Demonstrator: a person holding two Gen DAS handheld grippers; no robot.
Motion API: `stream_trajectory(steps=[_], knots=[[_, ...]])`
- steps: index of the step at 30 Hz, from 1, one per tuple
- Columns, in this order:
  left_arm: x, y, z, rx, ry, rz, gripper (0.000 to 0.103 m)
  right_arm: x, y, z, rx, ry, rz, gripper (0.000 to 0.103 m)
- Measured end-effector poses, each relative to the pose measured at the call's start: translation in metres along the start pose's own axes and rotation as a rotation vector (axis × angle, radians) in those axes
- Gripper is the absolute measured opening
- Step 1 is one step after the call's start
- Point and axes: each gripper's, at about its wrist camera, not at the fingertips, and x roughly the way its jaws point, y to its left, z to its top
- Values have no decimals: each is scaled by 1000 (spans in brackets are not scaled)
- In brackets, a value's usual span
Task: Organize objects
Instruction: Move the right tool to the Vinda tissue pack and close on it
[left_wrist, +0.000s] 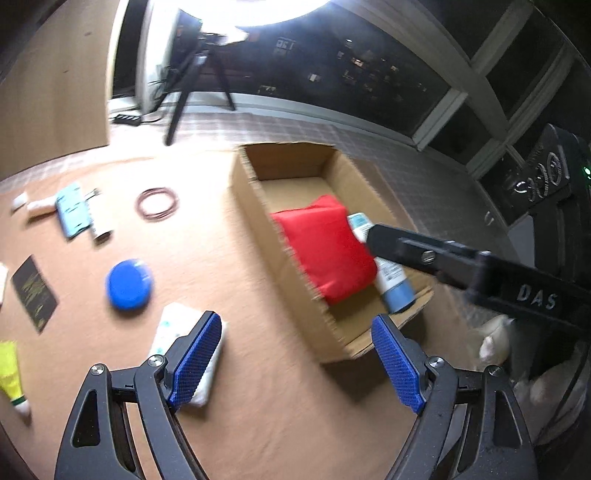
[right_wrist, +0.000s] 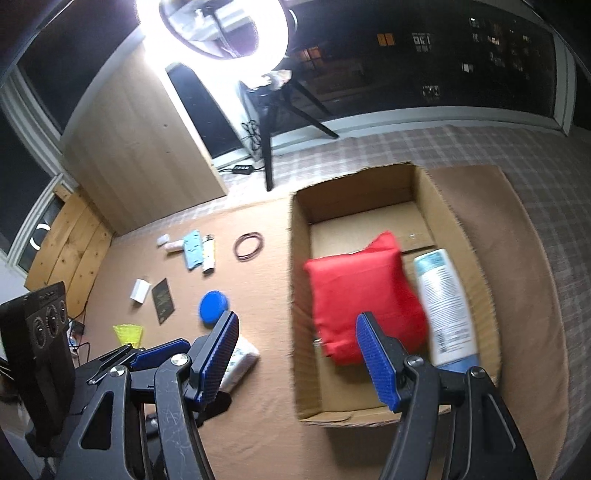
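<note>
Tissue pack lies on worktop beside box; our left hand-held gripper and right hand-held gripper gape empty. Blur risks misjudging grasp, shoving pack away.

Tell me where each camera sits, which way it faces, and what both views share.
Left wrist: on the left gripper, looking down over its open blue fingers at the brown mat; the right gripper's arm and a hand show at right.
Right wrist: on the right gripper, looking down at the cardboard box; the left gripper shows lower left.
Shared: box, red pouch, white bottle, blue lid.
</note>
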Motion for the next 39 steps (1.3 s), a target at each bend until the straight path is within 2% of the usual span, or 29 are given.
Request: stream_trajectory(steps=[5, 13, 19, 28, 31, 36, 39], knots=[[-16, 40, -17, -24, 7, 24, 85, 9, 26, -16, 9, 25, 40, 63], [-28, 89, -37, -66, 35, 28, 85, 43, 55, -39, 80, 136, 122, 63], [-17, 97, -44, -18, 84, 17, 84, 65, 68, -49, 121, 198, 135, 63], [2, 97, -45, 9, 140, -21, 79, 90, 70, -54, 161, 244, 96, 63], [8, 99, -44, 4, 157, -37, 72, 100, 65, -56, 192, 266, 95, 63], [20, 101, -42, 7, 179, -44, 69, 110, 65, -56, 196, 283, 84, 63], [27, 102, -41, 7, 192, -54, 64, 116, 67, -56, 194, 295, 80, 62]])
